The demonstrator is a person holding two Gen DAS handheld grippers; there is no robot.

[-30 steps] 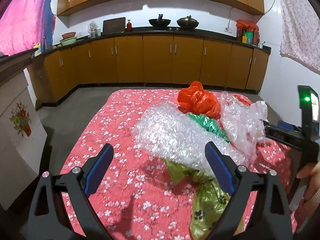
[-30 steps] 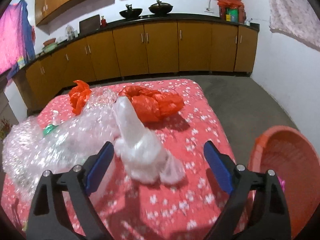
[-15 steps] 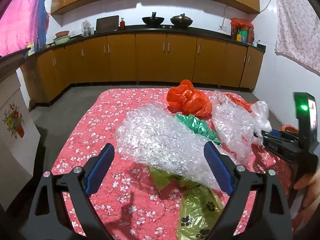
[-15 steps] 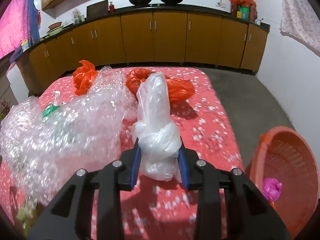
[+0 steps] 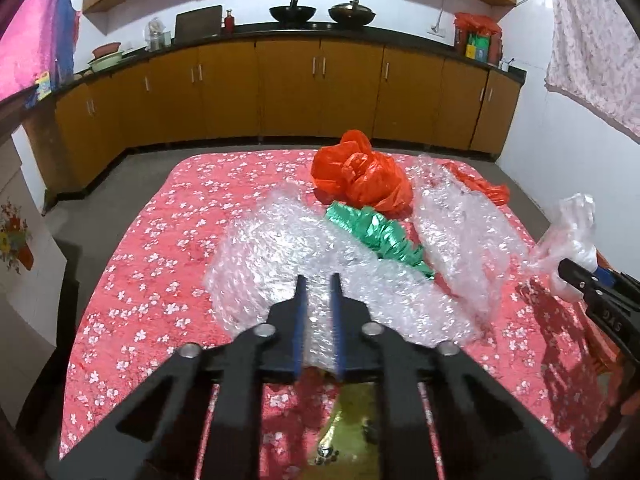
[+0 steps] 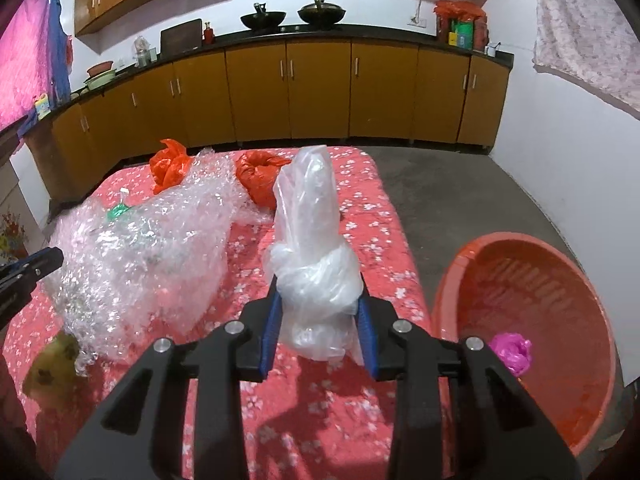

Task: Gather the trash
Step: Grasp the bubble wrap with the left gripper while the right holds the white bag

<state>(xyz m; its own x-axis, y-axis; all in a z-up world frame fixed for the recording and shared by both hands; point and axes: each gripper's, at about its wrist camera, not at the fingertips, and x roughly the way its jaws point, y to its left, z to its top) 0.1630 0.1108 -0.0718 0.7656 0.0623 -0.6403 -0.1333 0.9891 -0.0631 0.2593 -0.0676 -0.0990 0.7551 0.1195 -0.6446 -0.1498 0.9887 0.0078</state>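
Gripping a knotted clear plastic bag (image 6: 316,280), the right gripper (image 6: 318,320) now holds it lifted off the red floral table (image 6: 360,420) beside the orange basket (image 6: 472,280). The left gripper (image 5: 318,312), spread a second ago, has pinched the bubble wrap (image 5: 280,248), so both pieces look ready for the basket.

Counts, both views: 2 bubble-wrap sheets (image 5: 320,264) (image 5: 460,236); 2 orange bags (image 6: 170,164) (image 6: 258,178); 1 green bag (image 5: 376,236); 1 clear knotted bag (image 6: 316,256); 1 yellow-green bag (image 5: 352,420); 1 pink wad (image 6: 512,352); 1 orange basket (image 6: 452,280); 2 woks (image 5: 293,11) (image 5: 352,12); 2 grippers (image 5: 318,280) (image 6: 319,312).
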